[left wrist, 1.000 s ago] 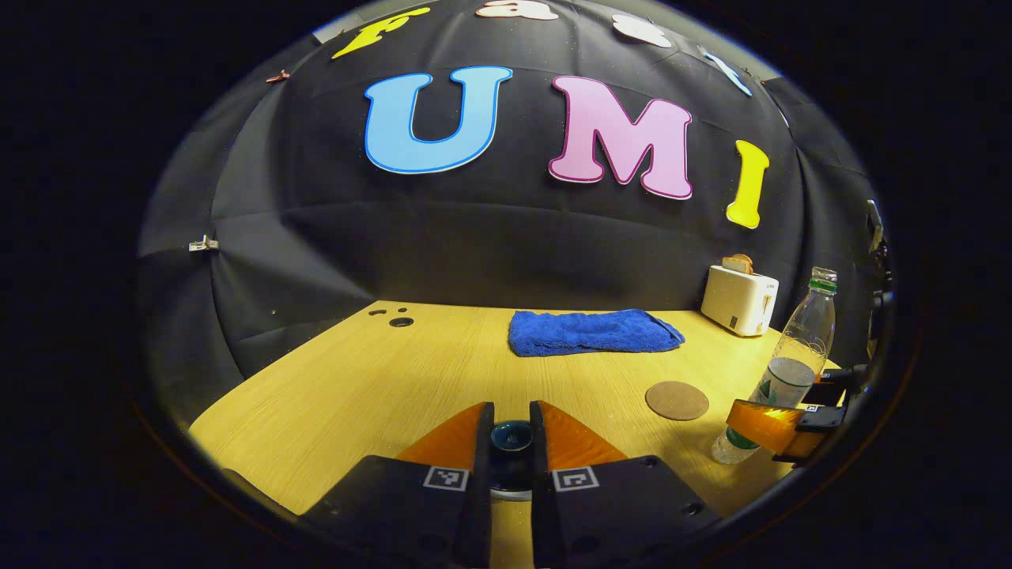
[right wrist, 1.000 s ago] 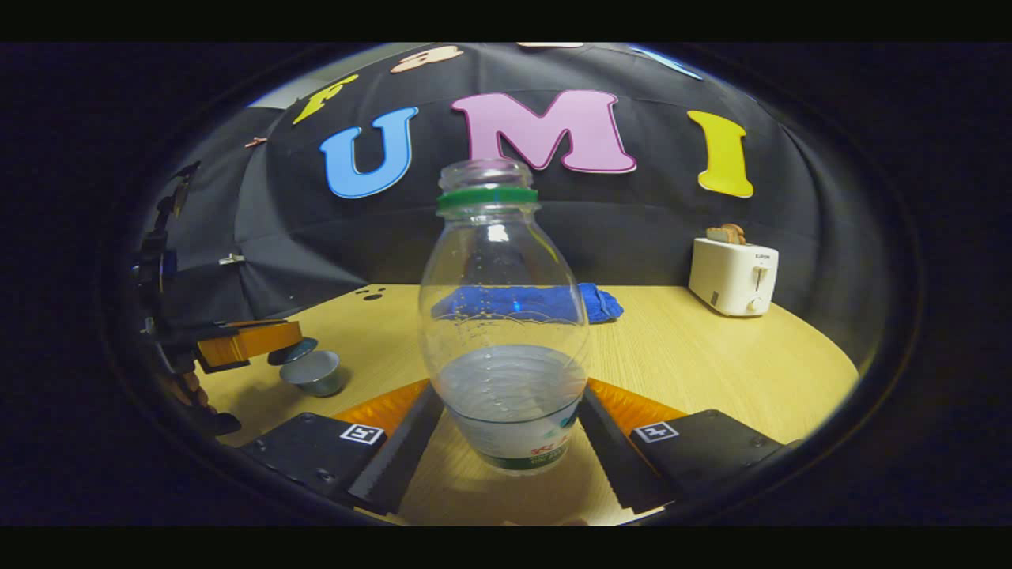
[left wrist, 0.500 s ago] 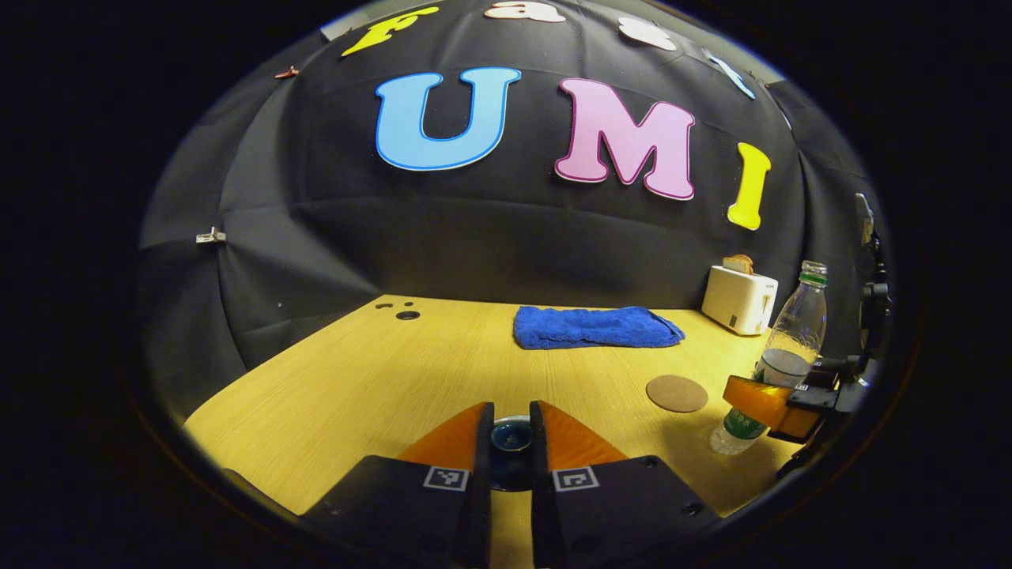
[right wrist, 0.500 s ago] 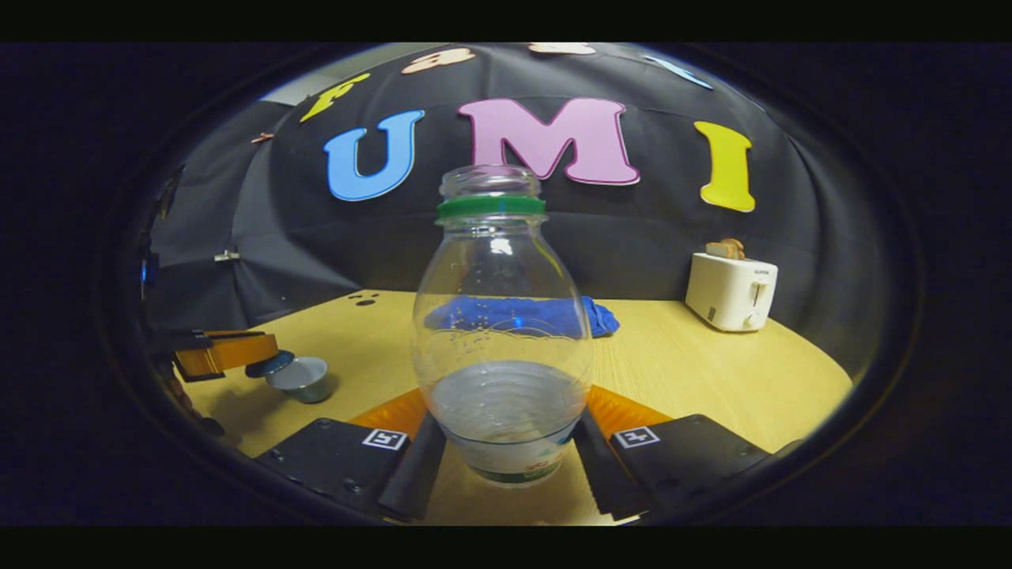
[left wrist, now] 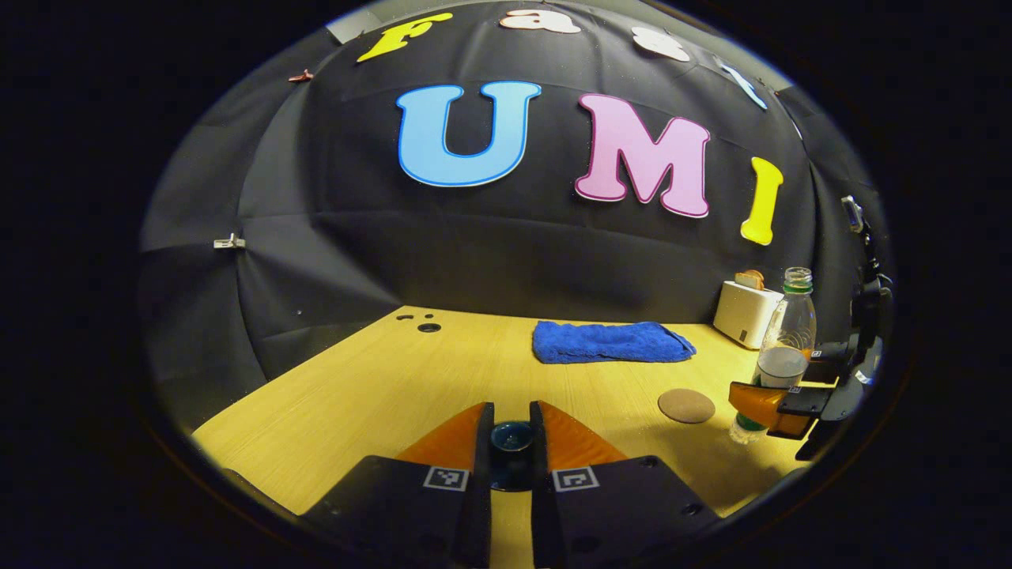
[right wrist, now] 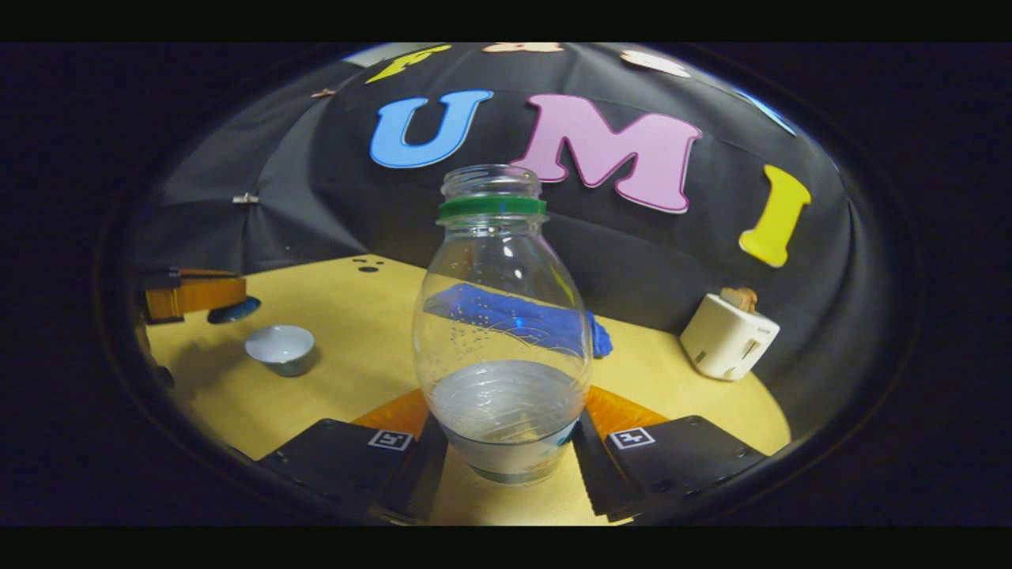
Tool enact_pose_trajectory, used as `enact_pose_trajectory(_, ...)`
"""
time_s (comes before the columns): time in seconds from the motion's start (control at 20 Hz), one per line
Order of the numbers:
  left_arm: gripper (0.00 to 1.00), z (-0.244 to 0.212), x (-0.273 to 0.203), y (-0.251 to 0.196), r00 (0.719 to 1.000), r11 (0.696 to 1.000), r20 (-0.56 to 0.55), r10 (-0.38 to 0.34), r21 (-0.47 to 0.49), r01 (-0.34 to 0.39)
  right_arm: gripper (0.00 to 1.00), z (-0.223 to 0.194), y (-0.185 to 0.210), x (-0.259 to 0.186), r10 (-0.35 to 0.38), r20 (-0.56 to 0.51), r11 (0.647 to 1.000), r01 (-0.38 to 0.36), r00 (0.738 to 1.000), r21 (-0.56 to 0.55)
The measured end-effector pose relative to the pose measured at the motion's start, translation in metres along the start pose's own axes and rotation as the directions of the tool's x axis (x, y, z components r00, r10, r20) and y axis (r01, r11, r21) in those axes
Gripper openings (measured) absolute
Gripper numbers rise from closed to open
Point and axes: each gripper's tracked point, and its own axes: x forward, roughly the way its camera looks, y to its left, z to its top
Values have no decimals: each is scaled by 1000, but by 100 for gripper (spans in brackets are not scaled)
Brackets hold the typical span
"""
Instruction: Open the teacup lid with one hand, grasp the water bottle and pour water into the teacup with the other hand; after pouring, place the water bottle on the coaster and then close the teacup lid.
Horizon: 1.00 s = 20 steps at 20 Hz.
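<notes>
While L claw [left wrist: 511, 442] pinches lid [left wrist: 511, 436], R claw [right wrist: 510, 442] grips bottle [right wrist: 502, 332]; cup [right wrist: 279, 348] uncovered.

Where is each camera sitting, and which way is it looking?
Left gripper view: rides on the left hand-held gripper, looking along its two fingers, shut on the teacup lid, across the table toward the blue towel and coaster.
Right gripper view: rides on the right hand-held gripper, looking past the water bottle held between its fingers, toward the toaster; the open teacup sits to the left.
Shared: table, towel, toaster, bottle, lid; each shows the other gripper at its edge.
</notes>
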Motion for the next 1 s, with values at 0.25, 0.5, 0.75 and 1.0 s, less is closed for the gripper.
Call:
enact_pose_trajectory(0.25, 24, 10, -12, 21, 1000, 1000, 9, 17, 19, -18, 75, 28, -6, 17, -52, 36, 965, 59, 998, -256)
enact_pose_trajectory(0.5, 24, 20, -17, 48, 1000, 999, 22, 21, 37, -22, 74, 43, 14, 30, -54, 87, 893, 87, 995, -443)
enact_pose_trajectory(0.75, 24, 7, -15, 74, 1000, 1000, 2, 23, -10, -23, 74, 36, 33, 46, -101, 130, 758, 161, 986, -632)
enact_pose_trajectory(1.0, 24, -12, -13, 97, 999, 999, -28, 32, -23, -32, 74, 26, 59, 68, -44, 142, 662, 135, 989, -737)
